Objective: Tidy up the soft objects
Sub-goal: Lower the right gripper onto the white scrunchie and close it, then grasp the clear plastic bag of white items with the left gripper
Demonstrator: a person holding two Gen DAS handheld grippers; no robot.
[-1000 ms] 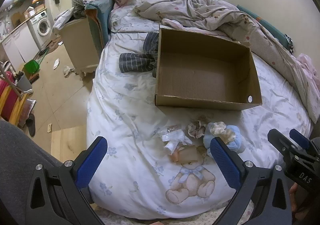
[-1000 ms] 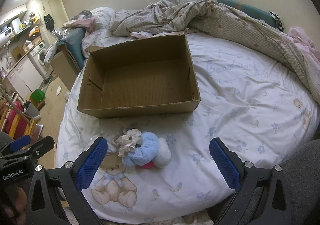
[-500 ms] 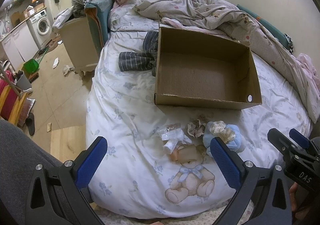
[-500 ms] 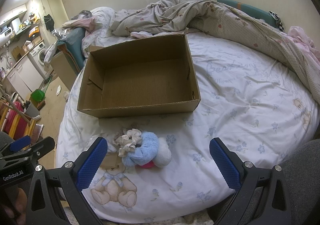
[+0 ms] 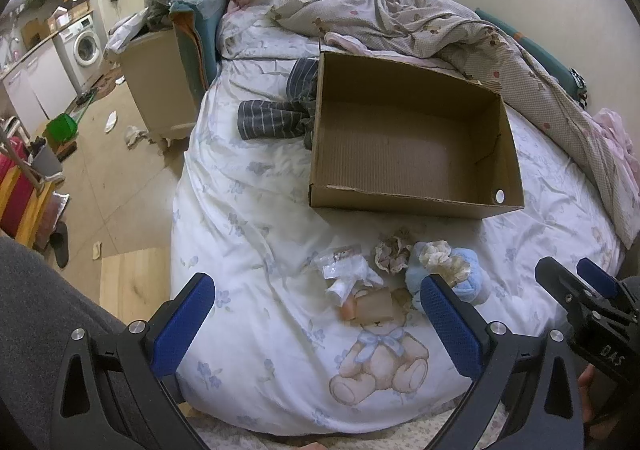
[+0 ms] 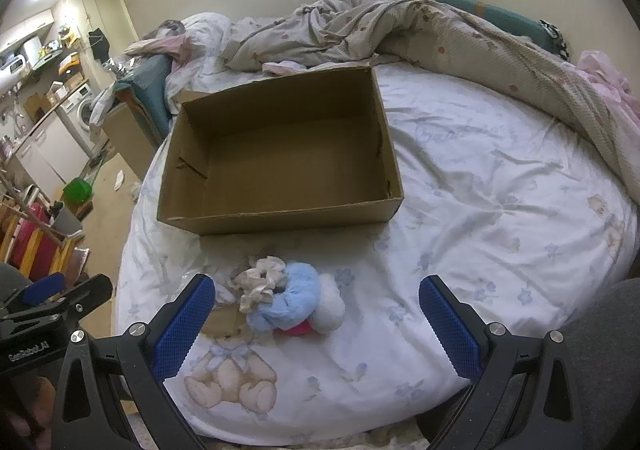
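Note:
An empty cardboard box (image 5: 412,138) (image 6: 280,154) lies open on the white bed. In front of it sits a small heap: a fluffy blue scrunchie (image 6: 286,304) (image 5: 466,284), a cream scrunchie (image 6: 260,280) (image 5: 440,258), a patterned scrunchie (image 5: 392,252), a white puff (image 6: 330,304), something pink (image 6: 298,328) and a clear plastic packet (image 5: 346,272). My left gripper (image 5: 318,324) is open and empty above the near bed edge, short of the heap. My right gripper (image 6: 316,324) is open and empty just short of the blue scrunchie.
A striped grey garment (image 5: 276,116) lies left of the box. A crumpled quilt (image 6: 400,30) runs along the back and right of the bed. A beige cabinet (image 5: 158,78) stands left of the bed, with floor clutter and a washing machine (image 5: 86,44) beyond.

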